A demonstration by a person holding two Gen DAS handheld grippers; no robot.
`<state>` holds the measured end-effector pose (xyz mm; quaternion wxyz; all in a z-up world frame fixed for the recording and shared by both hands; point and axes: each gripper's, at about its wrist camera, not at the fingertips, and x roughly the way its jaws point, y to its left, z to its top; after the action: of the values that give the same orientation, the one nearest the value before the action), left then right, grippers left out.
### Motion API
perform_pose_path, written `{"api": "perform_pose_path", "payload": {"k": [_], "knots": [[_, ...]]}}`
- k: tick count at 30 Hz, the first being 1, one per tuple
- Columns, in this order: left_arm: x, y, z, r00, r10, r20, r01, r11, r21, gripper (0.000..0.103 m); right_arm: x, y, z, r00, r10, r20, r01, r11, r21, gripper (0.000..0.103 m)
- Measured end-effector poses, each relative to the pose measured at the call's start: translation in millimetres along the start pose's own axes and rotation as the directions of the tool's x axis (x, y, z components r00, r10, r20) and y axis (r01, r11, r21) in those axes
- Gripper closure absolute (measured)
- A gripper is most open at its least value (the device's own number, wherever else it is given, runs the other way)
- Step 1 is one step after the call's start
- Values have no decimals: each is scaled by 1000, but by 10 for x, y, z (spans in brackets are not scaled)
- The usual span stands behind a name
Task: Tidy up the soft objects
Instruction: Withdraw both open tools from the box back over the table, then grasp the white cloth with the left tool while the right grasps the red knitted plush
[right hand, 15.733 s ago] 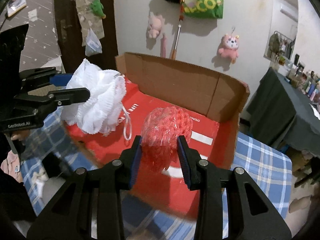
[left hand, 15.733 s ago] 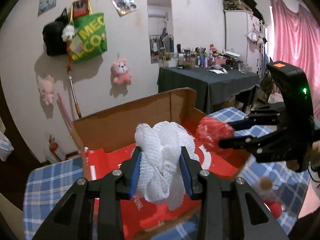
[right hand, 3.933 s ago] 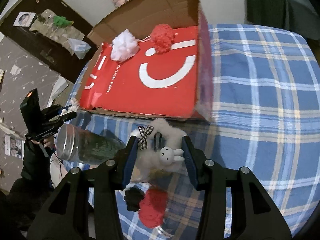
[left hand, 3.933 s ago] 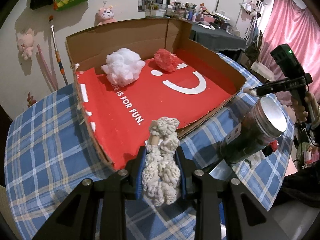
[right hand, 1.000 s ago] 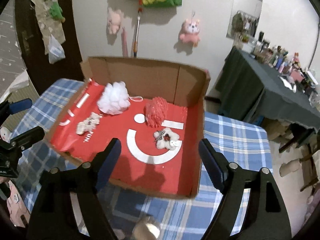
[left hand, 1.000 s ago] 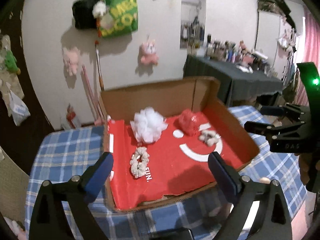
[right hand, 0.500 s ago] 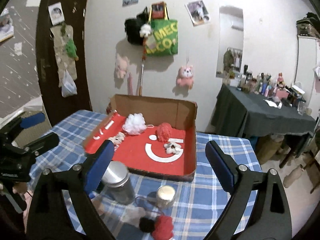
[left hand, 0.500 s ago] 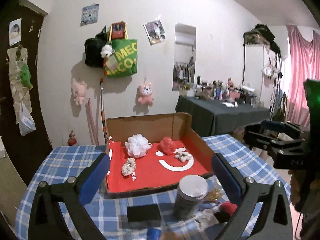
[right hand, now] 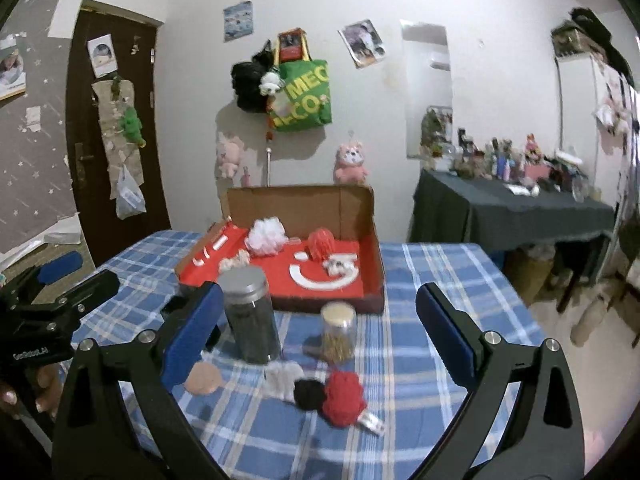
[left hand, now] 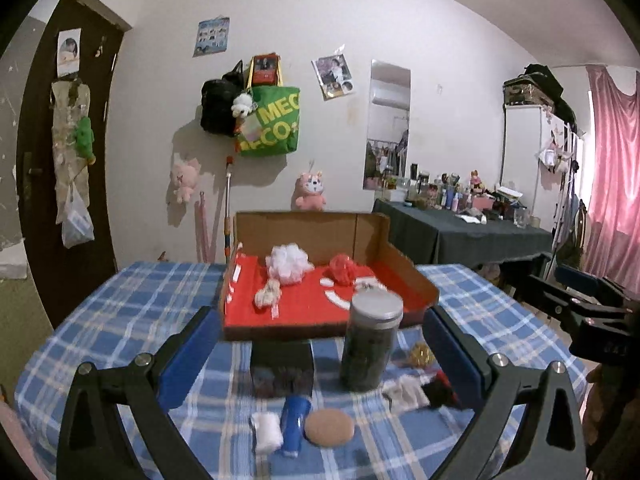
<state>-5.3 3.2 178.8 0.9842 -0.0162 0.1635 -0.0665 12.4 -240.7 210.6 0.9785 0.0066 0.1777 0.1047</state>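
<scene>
Both grippers now sit farther back from the cardboard box than a second ago, so the whole checked table and the clutter at its near edge come into view. The left gripper [left hand: 320,344] stands wide with nothing between its blue pads. The right gripper [right hand: 318,320] is also wide, its jaws opening further, and nothing is between them.

The cardboard box [left hand: 404,270] lies flat on the blue checked tablecloth [left hand: 132,300], with its red inside facing up and its brown flaps standing at the back and right. Four soft things lie in it. A white mesh puff [left hand: 289,260] is near the back flap, and a red mesh puff [left hand: 342,269] is to its right, apart from it. A cream scrunchie [left hand: 268,294] lies in front of the white puff, toward the left side. A small white plush toy [right hand: 336,266] lies on the white smile mark, in front of the red puff.

Other things rest on the table in front of the box. A tall dark jar with a silver lid [left hand: 372,344] stands upright just before the box's front edge. A smaller jar with a cork lid [right hand: 338,332] stands to its right. Nearer the cameras lie a red pompom [right hand: 344,398] touching a black pompom [right hand: 308,394], a white fluffy piece [right hand: 282,376] and a round tan pad [left hand: 329,432]. A blue tube [left hand: 294,426] and a white roll [left hand: 266,432] lie beside the pad.
</scene>
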Motion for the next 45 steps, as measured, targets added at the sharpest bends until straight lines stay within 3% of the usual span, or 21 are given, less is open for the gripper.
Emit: {"api": "perform_pose_path", "payload": {"k": [8,16,35,37,41,42,44,45], "knots": [[250,69,-445,992,-8,-125,5,1000,-22,0,150,-65,-485,996,-61,-60,61,998,5,4],[453,191,-711,977,17,-212,-23,999,-24,0,445,-167,-879,984,-70,-165,76,997,32,4],[781,731,-941,936,122,-330,-148,987,-55,3,912,-491,-1169,953,-34,-300,77,988,133,5],[834,772,-981,928,118,-353,-149,987,-60,13,964,-538,-1193,950,-12,-312,64,985,159,9],[966,825,-1094,909,68,-412,-112,990,-84,33,1056,-604,-1248,941,14,-338,52,981,187,35],[996,826,-1119,906,52,-420,-99,991,-91,41,1080,-609,-1261,937,24,-348,46,981,190,38],[1006,814,-1136,910,39,-413,-82,993,-86,54,1128,-633,-1290,930,69,-361,12,976,218,55],[1009,796,-1137,910,28,-413,-68,994,-83,68,1135,-643,-1294,929,90,-360,-4,973,232,60]]}}
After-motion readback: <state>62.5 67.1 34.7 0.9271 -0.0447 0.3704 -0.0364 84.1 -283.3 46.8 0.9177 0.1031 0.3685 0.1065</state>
